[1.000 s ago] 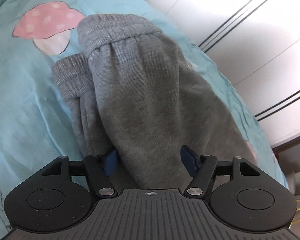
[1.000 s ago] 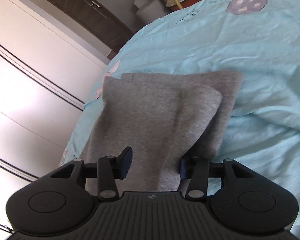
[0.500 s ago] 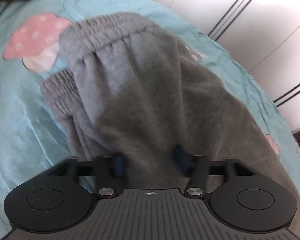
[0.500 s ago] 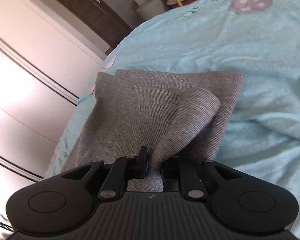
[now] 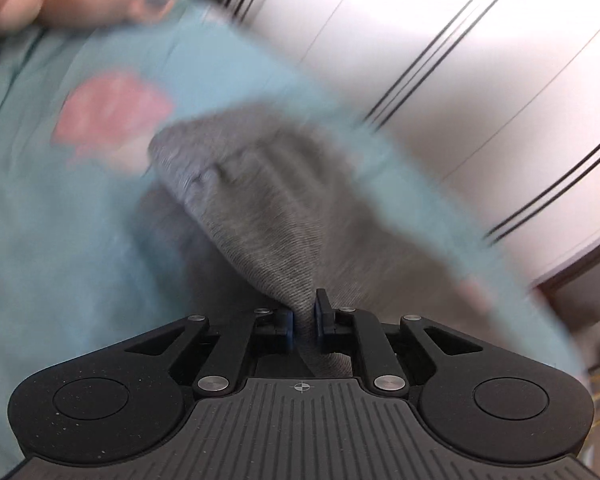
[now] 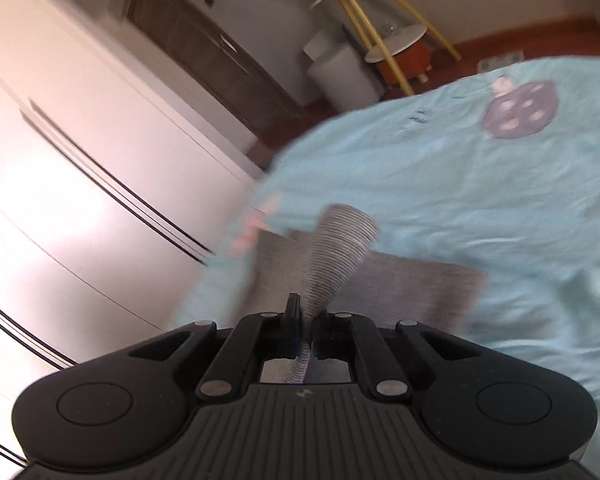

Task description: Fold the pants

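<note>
Beyond left gripper (image 5: 303, 318), pants (image 5: 260, 216) smeared (motion blur).

One pair of grey pants (image 5: 268, 216) lies on one bed with a pale blue sheet (image 6: 480, 184). Two grippers: the left gripper (image 5: 304, 316) and the right gripper (image 6: 307, 322). Two mushroom prints, one pink (image 5: 112, 112), one purple (image 6: 520, 114). One white bin (image 6: 340, 72), one small round stand with yellow legs (image 6: 396, 36).
</note>
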Motion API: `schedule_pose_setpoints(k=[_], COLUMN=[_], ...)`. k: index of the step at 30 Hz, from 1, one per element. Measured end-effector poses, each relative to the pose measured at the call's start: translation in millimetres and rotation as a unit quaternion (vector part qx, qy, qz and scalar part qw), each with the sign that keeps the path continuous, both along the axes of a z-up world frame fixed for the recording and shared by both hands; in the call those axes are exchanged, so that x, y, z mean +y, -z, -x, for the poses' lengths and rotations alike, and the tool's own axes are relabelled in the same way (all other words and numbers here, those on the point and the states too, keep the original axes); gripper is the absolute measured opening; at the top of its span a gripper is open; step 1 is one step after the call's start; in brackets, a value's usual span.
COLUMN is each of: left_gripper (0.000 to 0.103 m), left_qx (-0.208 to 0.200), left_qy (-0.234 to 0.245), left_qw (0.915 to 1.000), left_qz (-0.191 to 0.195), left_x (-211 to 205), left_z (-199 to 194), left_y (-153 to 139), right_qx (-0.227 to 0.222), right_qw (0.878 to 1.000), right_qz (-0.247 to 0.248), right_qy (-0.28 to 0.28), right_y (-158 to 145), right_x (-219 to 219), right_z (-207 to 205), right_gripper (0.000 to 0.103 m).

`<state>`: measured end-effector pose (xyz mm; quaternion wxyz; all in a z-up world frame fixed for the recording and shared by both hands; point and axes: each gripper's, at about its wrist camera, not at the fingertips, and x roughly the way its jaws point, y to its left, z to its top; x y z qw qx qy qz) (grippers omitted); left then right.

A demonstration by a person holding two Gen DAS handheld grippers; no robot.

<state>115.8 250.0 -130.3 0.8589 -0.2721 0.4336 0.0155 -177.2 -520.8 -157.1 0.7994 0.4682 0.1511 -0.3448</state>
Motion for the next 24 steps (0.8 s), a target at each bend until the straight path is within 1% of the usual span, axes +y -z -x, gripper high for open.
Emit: schedule_pose_setpoints(k=[1, 2, 3, 4, 6, 7, 8, 9, 10, 11, 13, 14, 15, 17, 18, 19, 22, 24], left_gripper=[0.015, 0.02, 0.03, 0.038, 0.059, 0.065, 0.077, 0.085, 0.087, 0.088, 0.089, 0.089, 0.088, 0.089, 0.089, 0.089, 0.091, 0.092], left_qx=[0.012, 0.023, 0.032, 0.037, 0.029, 0.02, 0.011, 0.005, -0.001, -0.004, 0.011, 0.021, 0.028, 0.021, 0.019, 0.016, 0.011, 0.007], left_qy=[-0.004, -0.011, -0.021, -0.031, -0.048, -0.05, -0.051, -0.057, -0.063, -0.066, -0.077, -0.084, -0.093, -0.102, -0.104, -0.105, -0.103, -0.098], left_qw=[0.9999, 0.9997, 0.9992, 0.9988, 0.9982, 0.9983, 0.9982, 0.9979, 0.9977, 0.9977, 0.9968, 0.9957, 0.9943, 0.9931, 0.9928, 0.9928, 0.9933, 0.9943], left_qz=[-0.002, -0.006, -0.008, -0.006, -0.018, -0.024, -0.029, -0.031, -0.027, -0.016, 0.017, 0.033, 0.043, 0.054, 0.055, 0.055, 0.052, 0.042], left_x=[0, 0, 1, 3, 5, 6, 7, 8, 10, 12, 19, 24, 28, 30, 31, 31, 31, 29], left_z=[0, -1, -1, -2, -2, -1, 0, 1, 2, 2, 2, 0, 1, 5, 5, 5, 6, 5], left_y=[12, 24, 31, 34, 28, 25, 21, 18, 18, 20, 30, 40, 43, 45, 44, 43, 44, 44], right_qx=[0.031, 0.055, 0.079, 0.095, 0.087, 0.084, 0.081, 0.082, 0.086, 0.085, 0.071, 0.063, 0.05, 0.045, 0.048, 0.059, 0.059, 0.061], right_qw=[1.0, 0.998, 0.997, 0.995, 0.996, 0.996, 0.997, 0.996, 0.996, 0.996, 0.997, 0.997, 0.998, 0.998, 0.997, 0.997, 0.997, 0.997], right_qz=[0.004, -0.002, -0.012, -0.02, -0.018, -0.016, -0.013, -0.008, -0.005, -0.006, -0.025, -0.036, -0.044, -0.045, -0.044, -0.045, -0.04, -0.047], right_qy=[-0.001, -0.001, -0.004, -0.003, 0.001, -0.001, -0.008, -0.013, -0.014, -0.013, -0.005, 0.003, 0.008, 0.024, 0.029, 0.034, 0.028, 0.022], right_y=[10, 21, 32, 41, 43, 40, 36, 34, 32, 32, 33, 36, 37, 38, 38, 38, 38, 45], right_x=[2, 3, 3, 4, 8, 10, 10, 11, 12, 11, 9, 6, 5, 3, 3, 1, -2, -4], right_z=[-2, -3, -6, -9, -7, -7, -8, -8, -8, -7, 0, 4, 9, 18, 21, 23, 27, 23], right_gripper=[0.005, 0.005, 0.005, 0.007, 0.01, 0.015, 0.019, 0.026, 0.031, 0.033, 0.044, 0.046, 0.05, 0.062, 0.073, 0.074, 0.075, 0.075])
